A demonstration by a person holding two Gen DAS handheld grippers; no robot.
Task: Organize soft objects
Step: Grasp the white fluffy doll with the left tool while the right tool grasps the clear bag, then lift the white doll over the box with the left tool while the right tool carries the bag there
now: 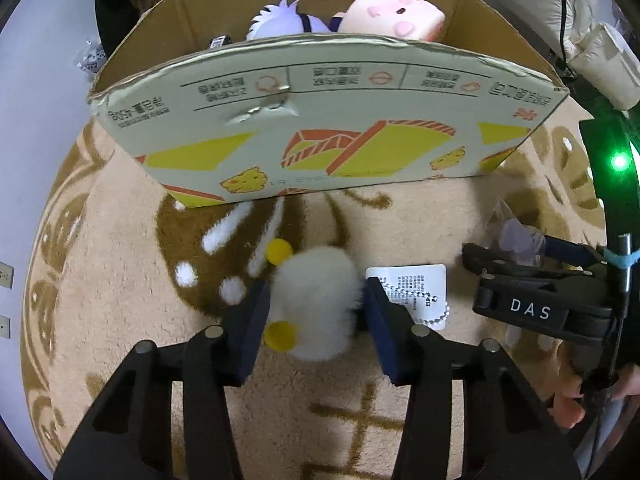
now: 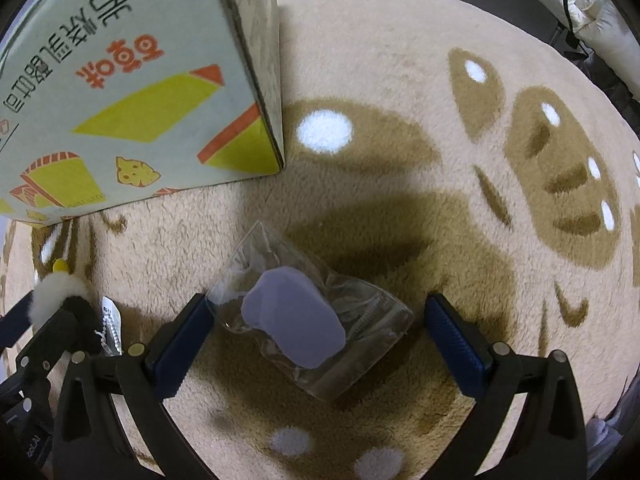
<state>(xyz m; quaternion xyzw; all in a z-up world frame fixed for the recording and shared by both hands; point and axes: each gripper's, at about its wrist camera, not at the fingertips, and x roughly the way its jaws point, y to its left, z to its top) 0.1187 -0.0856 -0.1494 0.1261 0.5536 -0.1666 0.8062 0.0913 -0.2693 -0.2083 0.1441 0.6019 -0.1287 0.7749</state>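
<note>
1. With its blue pads pressed into both flanks of the white fluffy toy [image 1: 316, 300], the left gripper [image 1: 318, 312] has a narrow grip on it; the fur bulges past the pads. The toy's yellow parts show at 7 and 11 o'clock of its body, and it appears to rest on the rug [image 1: 120, 320], so I judge it not yet lifted.
2. Just at 3 o'clock of the toy lies its white paper tag [image 1: 416, 284] on a bead chain, flat on the rug and outside the pads. Likely it will trail behind when the toy goes up.
3. Right gripper [image 2: 320, 336]: jaws wide, straddling a clear plastic bag [image 2: 360, 320] with a lilac soft piece [image 2: 296, 320] inside. Neither pad touches the bag; the stance looks like alignment before closing.
4. At 12 o'clock, beyond both grippers, stands the open cardboard box [image 1: 320, 92]. A pink plush [image 1: 396, 12] and a white-haired plush [image 1: 280, 20] already sit inside, so the box reads as the collecting point.
5. Judgement: the box's near wall is tall, so the toy needs a clear lift over the rim.
</note>
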